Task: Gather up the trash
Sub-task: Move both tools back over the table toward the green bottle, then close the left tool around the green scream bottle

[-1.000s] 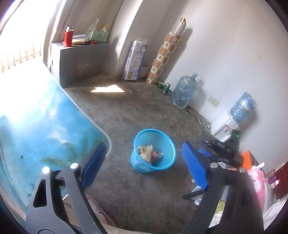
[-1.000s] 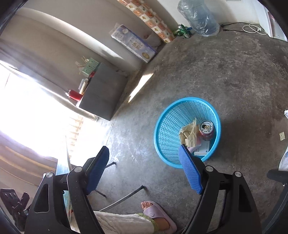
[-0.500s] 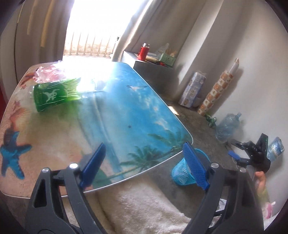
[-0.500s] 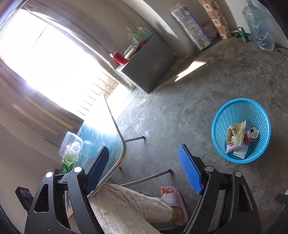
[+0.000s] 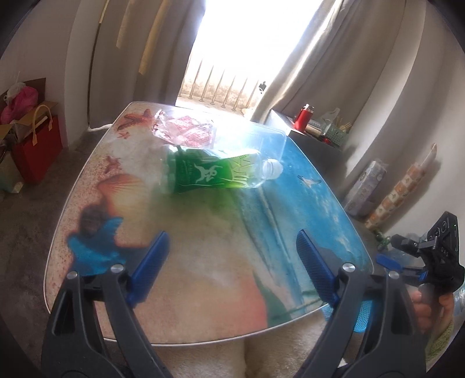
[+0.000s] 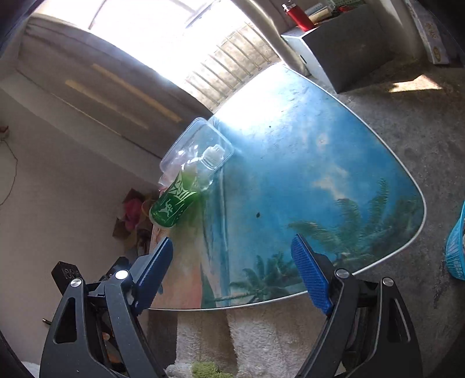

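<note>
A green-labelled plastic bottle point(image 5: 215, 174) lies on its side on the beach-print table point(image 5: 203, 261); it also shows in the right wrist view point(image 6: 177, 200). Behind it lie a clear plastic container point(image 5: 255, 139) and a crumpled pink-and-clear wrapper point(image 5: 186, 130). My left gripper point(image 5: 232, 261) is open and empty above the table's near part, short of the bottle. My right gripper point(image 6: 232, 270) is open and empty at the table's near edge; it also shows at the right of the left wrist view point(image 5: 430, 261). The blue trash basket point(image 6: 456, 250) stands on the floor to the right.
A grey cabinet point(image 6: 343, 55) with a red flask point(image 6: 296, 17) stands by the window. A red bag point(image 5: 37, 148) and boxes sit at the left wall. Rolled mats point(image 5: 401, 189) lean on the right wall. My lap under a white fleece point(image 6: 247, 340) is below the table edge.
Both grippers have swung from the floor and the blue basket up to the table. The bottle and wrapper have come into view ahead. Both stay open and empty.
</note>
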The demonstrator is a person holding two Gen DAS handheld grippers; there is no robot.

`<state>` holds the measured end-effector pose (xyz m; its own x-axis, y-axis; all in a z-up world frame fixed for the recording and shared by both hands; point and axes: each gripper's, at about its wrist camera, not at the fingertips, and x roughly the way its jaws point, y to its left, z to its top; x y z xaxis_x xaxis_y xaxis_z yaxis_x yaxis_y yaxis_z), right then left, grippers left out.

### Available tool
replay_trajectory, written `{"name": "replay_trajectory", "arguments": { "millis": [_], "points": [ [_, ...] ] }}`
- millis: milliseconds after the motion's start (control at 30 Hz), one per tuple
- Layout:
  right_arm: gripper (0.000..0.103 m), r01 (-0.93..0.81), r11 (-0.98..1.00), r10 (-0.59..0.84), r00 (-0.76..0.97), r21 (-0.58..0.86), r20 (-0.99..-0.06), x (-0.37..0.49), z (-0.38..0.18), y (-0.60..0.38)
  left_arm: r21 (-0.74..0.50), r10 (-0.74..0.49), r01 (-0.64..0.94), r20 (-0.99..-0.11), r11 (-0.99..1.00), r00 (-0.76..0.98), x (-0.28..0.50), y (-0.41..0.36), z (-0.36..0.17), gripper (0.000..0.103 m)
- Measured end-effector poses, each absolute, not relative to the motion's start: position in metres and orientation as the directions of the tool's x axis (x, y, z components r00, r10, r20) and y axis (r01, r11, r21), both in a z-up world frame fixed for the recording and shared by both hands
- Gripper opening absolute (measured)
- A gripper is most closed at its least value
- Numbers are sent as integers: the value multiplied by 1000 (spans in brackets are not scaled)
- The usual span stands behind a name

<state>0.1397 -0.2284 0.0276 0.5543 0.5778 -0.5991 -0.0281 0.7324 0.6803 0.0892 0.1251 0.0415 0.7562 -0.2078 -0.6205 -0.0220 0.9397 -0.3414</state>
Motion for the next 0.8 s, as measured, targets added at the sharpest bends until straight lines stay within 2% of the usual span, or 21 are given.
{"name": "replay_trajectory", "arguments": {
  "millis": [200,367,467,667,800],
  "points": [
    [82,-70,717,637,472,694,-610,187,34,-165,-256,-124,-43,-601,966,789,97,150,44,85],
    [82,-78,712,658,422,698,-624,200,28,-136,-78,-131,105,-575,991,807,125,144,58,88],
    [82,-65,697,673,404,714,-620,206,24,-131,-14,-162,188,-567,982,808,149,138,58,88],
    [82,-57,709,657,419,703,-627,211,28,-140,23,-223,301,-620,953,752,201,121,46,88],
    [82,-50,720,640,433,692,-635,216,30,-150,113,-193,359,-676,926,711,228,103,36,88]
  ]
}}
